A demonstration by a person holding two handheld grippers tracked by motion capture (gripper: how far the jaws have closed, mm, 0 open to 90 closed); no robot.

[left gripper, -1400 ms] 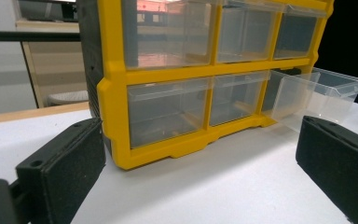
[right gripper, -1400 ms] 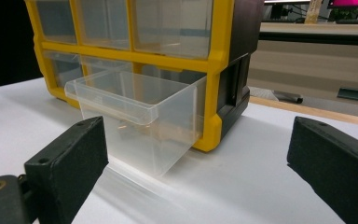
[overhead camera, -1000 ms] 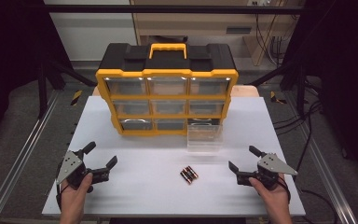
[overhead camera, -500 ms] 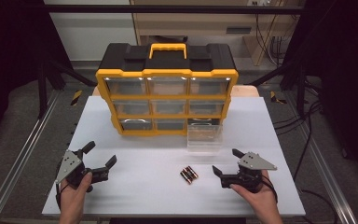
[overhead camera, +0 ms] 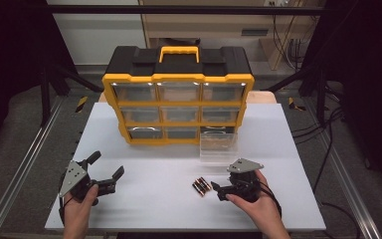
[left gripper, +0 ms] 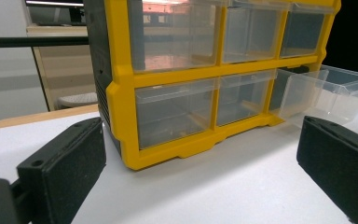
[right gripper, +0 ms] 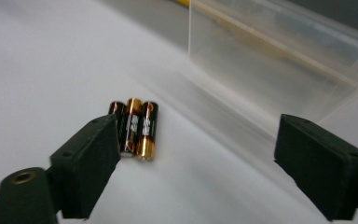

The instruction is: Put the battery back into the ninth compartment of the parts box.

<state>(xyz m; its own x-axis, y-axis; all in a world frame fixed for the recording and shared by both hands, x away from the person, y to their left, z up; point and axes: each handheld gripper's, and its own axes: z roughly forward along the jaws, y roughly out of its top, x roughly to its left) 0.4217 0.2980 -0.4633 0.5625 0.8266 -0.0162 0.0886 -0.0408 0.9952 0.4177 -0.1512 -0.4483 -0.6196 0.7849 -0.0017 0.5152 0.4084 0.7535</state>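
Observation:
Three black-and-copper batteries [overhead camera: 202, 186] [right gripper: 134, 128] lie side by side on the white table [overhead camera: 159, 199]. My right gripper [overhead camera: 222, 185] [right gripper: 205, 154] is open just to their right and points at them, with nothing between its jaws. In the right gripper view the batteries lie beside the left jaw. A clear plastic drawer [overhead camera: 219, 148] [right gripper: 270, 65] [left gripper: 321, 91] sticks out of the bottom right slot of the yellow-and-black organizer [overhead camera: 178, 94] [left gripper: 121, 93]. My left gripper [overhead camera: 107, 165] [left gripper: 200, 163] rests open and empty near the front left and faces the organizer.
The organizer stands at the table's back centre with a yellow handle [overhead camera: 179, 52] on top and several clear drawers shut. Metal frame rails [overhead camera: 20, 169] run along both sides of the table. Cables [overhead camera: 328, 124] hang beyond the right edge.
My right gripper has moved left across the table's front, up to the batteries. The left gripper has stayed put.

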